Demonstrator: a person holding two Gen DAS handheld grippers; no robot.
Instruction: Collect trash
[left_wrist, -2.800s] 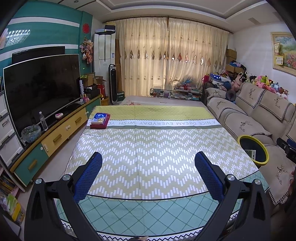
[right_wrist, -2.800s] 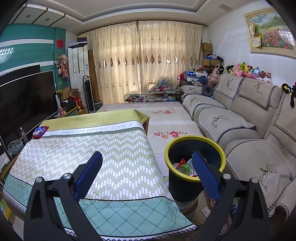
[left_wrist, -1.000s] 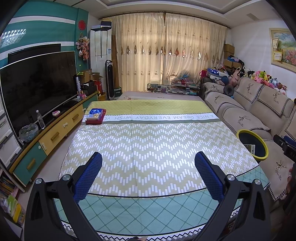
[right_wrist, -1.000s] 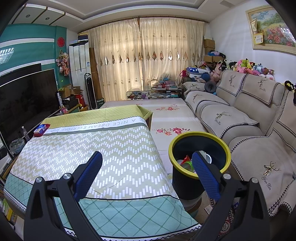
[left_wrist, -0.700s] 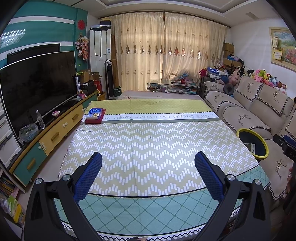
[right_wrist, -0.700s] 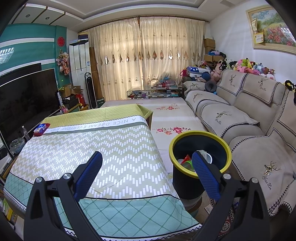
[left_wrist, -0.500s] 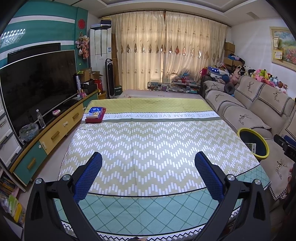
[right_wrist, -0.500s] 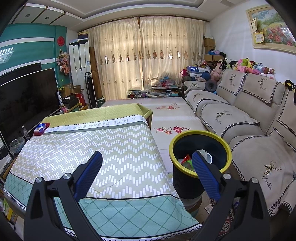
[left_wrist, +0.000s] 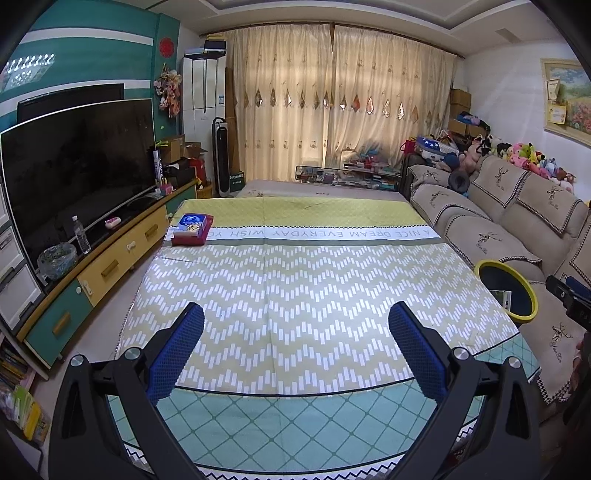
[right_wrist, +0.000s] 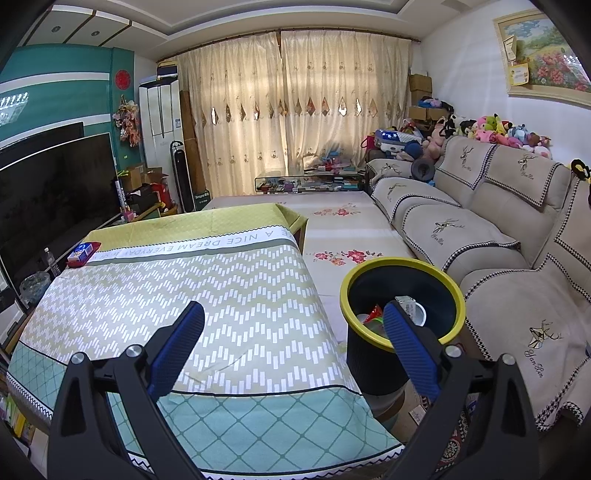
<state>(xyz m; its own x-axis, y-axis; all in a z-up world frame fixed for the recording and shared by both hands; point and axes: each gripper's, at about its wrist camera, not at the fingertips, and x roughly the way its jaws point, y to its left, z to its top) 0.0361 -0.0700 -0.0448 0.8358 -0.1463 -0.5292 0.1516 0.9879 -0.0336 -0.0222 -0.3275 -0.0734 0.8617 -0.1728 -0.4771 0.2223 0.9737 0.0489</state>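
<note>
A dark bin with a yellow rim (right_wrist: 402, 295) stands on the floor between the table and the sofa, with trash (right_wrist: 406, 310) lying inside: a white carton, a white cup and something red. The same bin (left_wrist: 506, 291) shows at the right edge of the left wrist view. My right gripper (right_wrist: 293, 332) is open and empty, held above the table's near right corner, with its right finger in front of the bin. My left gripper (left_wrist: 295, 334) is open and empty over the near middle of the table. The table's patterned cloth (left_wrist: 295, 288) is bare apart from a box.
A red and blue box (left_wrist: 192, 229) lies at the table's far left corner. A TV (left_wrist: 74, 173) on a long cabinet (left_wrist: 110, 258) runs along the left. A beige sofa (right_wrist: 498, 240) fills the right side. Part of the right gripper (left_wrist: 569, 299) shows at the left view's edge.
Both views have drifted a little; the bin sits slightly further right in the right wrist view than 2.8 s ago. Both grippers stay open and empty.
</note>
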